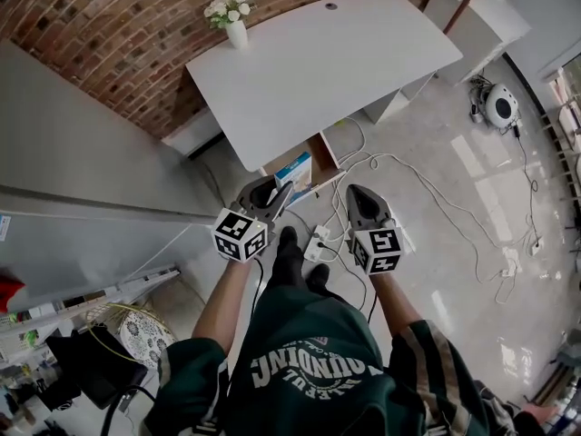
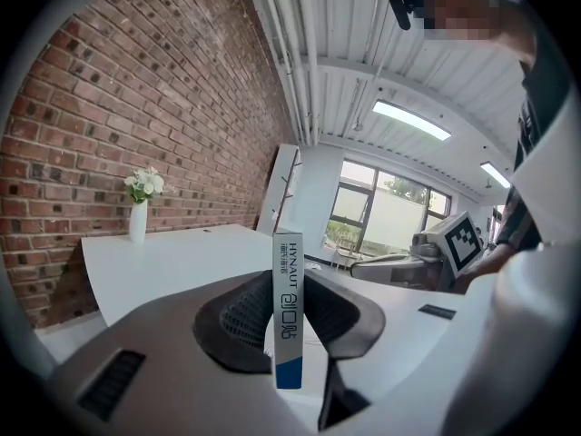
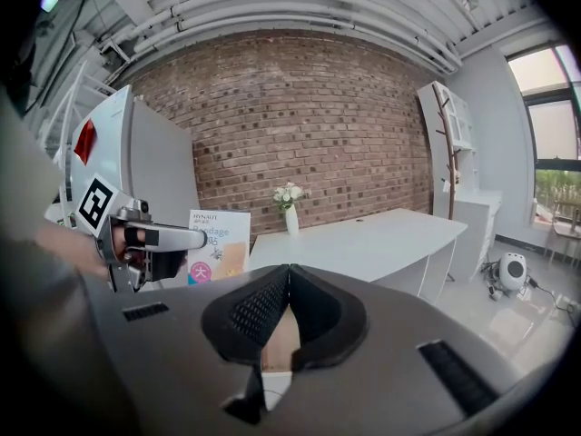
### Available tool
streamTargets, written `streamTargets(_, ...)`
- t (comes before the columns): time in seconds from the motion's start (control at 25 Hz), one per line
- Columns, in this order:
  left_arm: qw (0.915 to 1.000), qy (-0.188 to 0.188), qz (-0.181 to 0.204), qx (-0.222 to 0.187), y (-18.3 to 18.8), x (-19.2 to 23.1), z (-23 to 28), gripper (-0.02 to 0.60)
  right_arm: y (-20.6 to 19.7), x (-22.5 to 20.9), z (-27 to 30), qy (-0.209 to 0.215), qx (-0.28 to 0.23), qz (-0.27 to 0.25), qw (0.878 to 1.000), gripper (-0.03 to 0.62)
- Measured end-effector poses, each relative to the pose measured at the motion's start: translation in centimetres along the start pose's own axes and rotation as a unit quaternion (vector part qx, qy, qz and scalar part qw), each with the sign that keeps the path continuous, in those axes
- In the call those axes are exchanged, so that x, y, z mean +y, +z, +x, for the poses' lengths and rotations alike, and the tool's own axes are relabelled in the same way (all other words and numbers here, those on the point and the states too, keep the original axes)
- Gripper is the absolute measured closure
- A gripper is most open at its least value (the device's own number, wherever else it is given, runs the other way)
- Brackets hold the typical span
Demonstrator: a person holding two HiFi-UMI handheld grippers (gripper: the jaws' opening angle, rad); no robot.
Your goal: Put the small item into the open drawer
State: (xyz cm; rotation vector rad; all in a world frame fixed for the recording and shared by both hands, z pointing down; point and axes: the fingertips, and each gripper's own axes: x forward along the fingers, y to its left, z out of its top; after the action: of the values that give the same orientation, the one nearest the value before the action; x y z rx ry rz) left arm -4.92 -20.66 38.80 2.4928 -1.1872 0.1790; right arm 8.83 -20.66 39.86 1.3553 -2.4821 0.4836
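Observation:
My left gripper (image 1: pixel 278 191) is shut on a slim white and blue bandage box (image 1: pixel 295 172), which stands upright between its pads (image 2: pixel 245 321), narrow edge toward the camera (image 2: pixel 288 309). The right gripper view shows the same box (image 3: pixel 218 244) from its broad face, held out in front of the left gripper (image 3: pixel 198 238). An open drawer with a wooden inside (image 1: pixel 324 155) sticks out from under the white desk (image 1: pixel 309 62), just beyond the box. My right gripper (image 1: pixel 358 194) hangs beside the left one, shut (image 3: pixel 289 275) with nothing in it.
A white vase of flowers (image 1: pixel 234 18) stands on the desk's far corner. White cables and a power strip (image 1: pixel 317 244) lie on the floor by the person's feet. A round white appliance (image 1: pixel 500 106) sits at the right. A grey cabinet (image 1: pixel 64 153) and the brick wall (image 1: pixel 136 25) close off the left.

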Motion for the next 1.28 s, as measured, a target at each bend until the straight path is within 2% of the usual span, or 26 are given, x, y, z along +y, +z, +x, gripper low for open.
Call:
streamTargets(0.64,0.9986,-0.016,-0.012,0.049,-4.5,3.3,4.0,0.48,-1.6,-1.2,3.8,-0.002,0.02,0.017,1.0,0.569)
streamTargets(0.96,0.9965,-0.019,-0.015,0.08,-8.7,5.8,6.2,0.48,-3.9,-2.4,6.5,-0.017,0.033,0.029,0.999,0.569)
streamTargets(1.28,0.9944,-0.018,-0.001,0.104,-13.4,8.4,9.6,0.48,-6.1,-2.6,9.3,-0.022,0.043,0.054,0.997,0.569)
